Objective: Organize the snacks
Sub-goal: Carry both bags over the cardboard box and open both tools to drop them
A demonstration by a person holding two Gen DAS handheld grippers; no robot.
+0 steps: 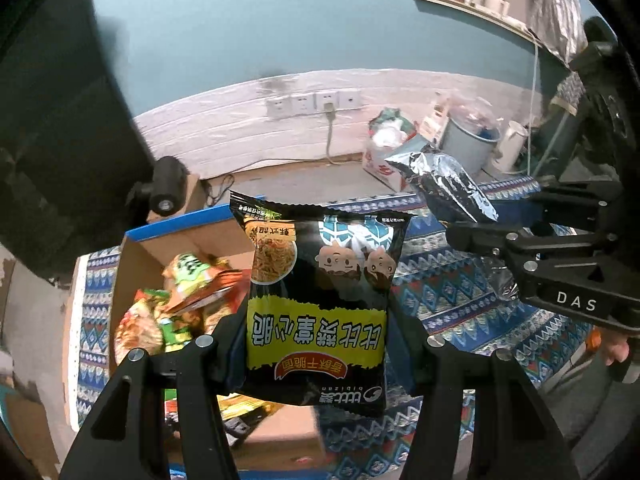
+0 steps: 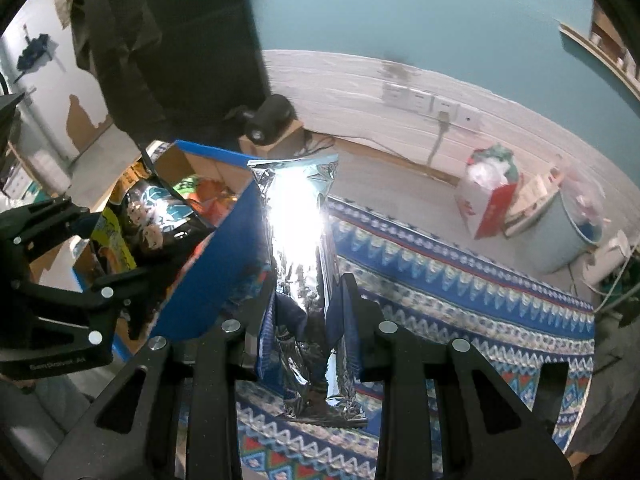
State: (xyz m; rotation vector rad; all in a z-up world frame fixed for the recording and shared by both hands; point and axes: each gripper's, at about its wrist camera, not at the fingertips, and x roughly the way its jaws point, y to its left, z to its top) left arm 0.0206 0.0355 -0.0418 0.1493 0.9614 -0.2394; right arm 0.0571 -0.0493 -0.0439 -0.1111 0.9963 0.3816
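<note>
My left gripper (image 1: 320,332) is shut on a black snack bag (image 1: 320,280) with a yellow label, held upside down above the near right corner of a blue-rimmed cardboard box (image 1: 136,272). Several colourful snack packets (image 1: 180,300) lie in the box. To the right, my right gripper (image 1: 492,220) is shut on a silver foil bag (image 1: 448,184). In the right wrist view the foil bag (image 2: 300,260) stands upright between that gripper's (image 2: 306,320) fingers, beside the box's blue wall (image 2: 216,272). At the left there, the left gripper (image 2: 116,244) holds the black bag (image 2: 156,208).
A blue patterned cloth (image 2: 460,280) covers the surface under both grippers. Behind it stand a red-and-white bag (image 2: 488,200), a grey bucket (image 1: 468,144) and a white kettle (image 1: 512,144). A black camera (image 1: 166,188) sits on a small carton behind the box. Wall sockets (image 1: 316,102) are on the far wall.
</note>
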